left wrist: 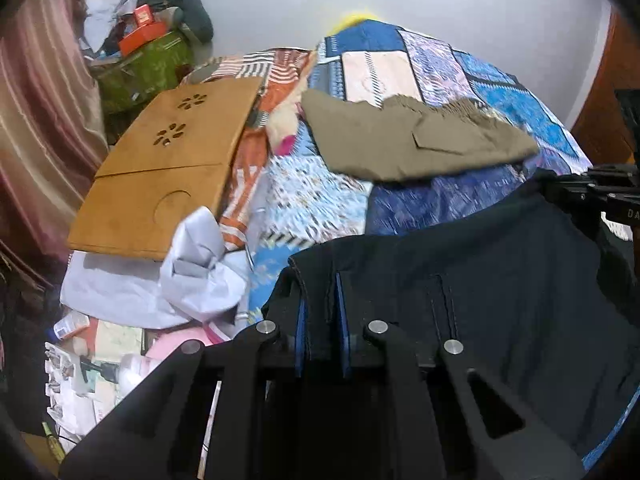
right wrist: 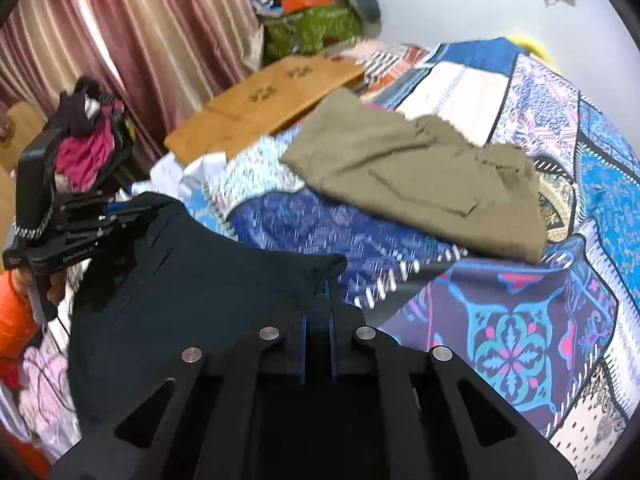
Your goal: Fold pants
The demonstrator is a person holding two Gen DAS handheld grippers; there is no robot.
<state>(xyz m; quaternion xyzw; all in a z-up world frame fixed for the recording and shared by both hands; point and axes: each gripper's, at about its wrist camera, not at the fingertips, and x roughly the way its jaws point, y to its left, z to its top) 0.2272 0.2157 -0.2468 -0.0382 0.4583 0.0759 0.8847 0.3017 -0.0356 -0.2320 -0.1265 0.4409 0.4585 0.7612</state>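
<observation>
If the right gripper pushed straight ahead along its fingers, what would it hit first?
Probably the patterned bedspread just beyond the dark pants the right gripper pinches; the khaki pants lie farther on. Depth is uncertain.

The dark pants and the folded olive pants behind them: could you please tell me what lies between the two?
Only bare patterned bedspread separates the dark pants from the olive pants; nothing rests on it. Both wrist views show this.

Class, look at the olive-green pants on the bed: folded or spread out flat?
Folded. The olive-green pants lie as a compact layered bundle on the patchwork bedspread, no legs extended.
</observation>
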